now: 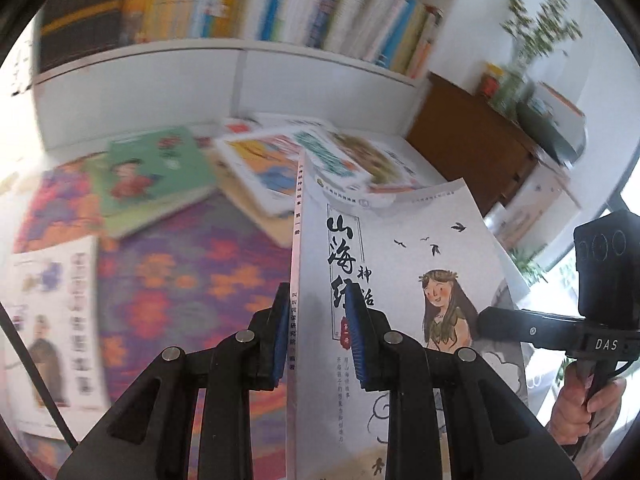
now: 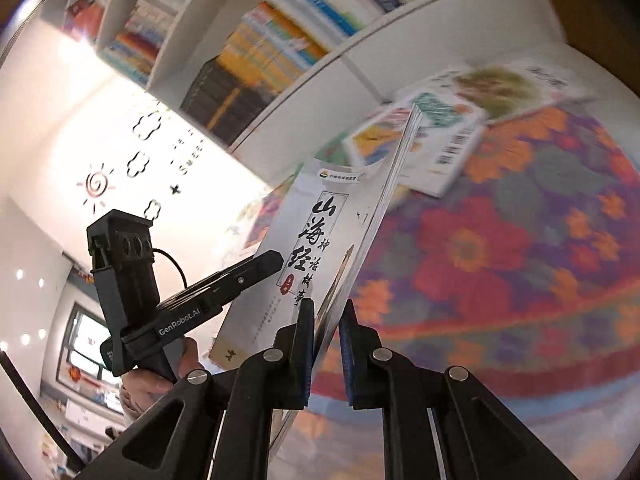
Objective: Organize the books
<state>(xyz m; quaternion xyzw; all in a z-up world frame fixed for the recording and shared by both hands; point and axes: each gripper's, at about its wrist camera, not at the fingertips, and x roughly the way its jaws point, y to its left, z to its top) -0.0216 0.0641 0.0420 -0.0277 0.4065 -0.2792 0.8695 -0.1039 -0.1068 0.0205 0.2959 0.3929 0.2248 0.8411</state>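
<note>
One grey-white book (image 1: 400,264) with a drawn girl and black title characters hangs in the air over the floor, held from both sides. My left gripper (image 1: 316,320) is shut on its spine edge, blue pads pressing both covers. My right gripper (image 2: 327,320) is shut on the page edge of the same book (image 2: 320,232). The right gripper (image 1: 484,320) also shows at the book's right edge in the left wrist view. In the right wrist view the left gripper (image 2: 276,258) reaches the cover from the left. A white bookshelf (image 1: 240,8) full of upright books stands behind.
A flowered rug (image 1: 192,280) covers the floor. On it lie a green book (image 1: 156,176), a loose pile of books (image 1: 280,172) and a white book (image 1: 52,312) at the left. A brown cabinet (image 1: 472,152) with a plant stands at the right. A hand (image 1: 576,412) grips the right tool.
</note>
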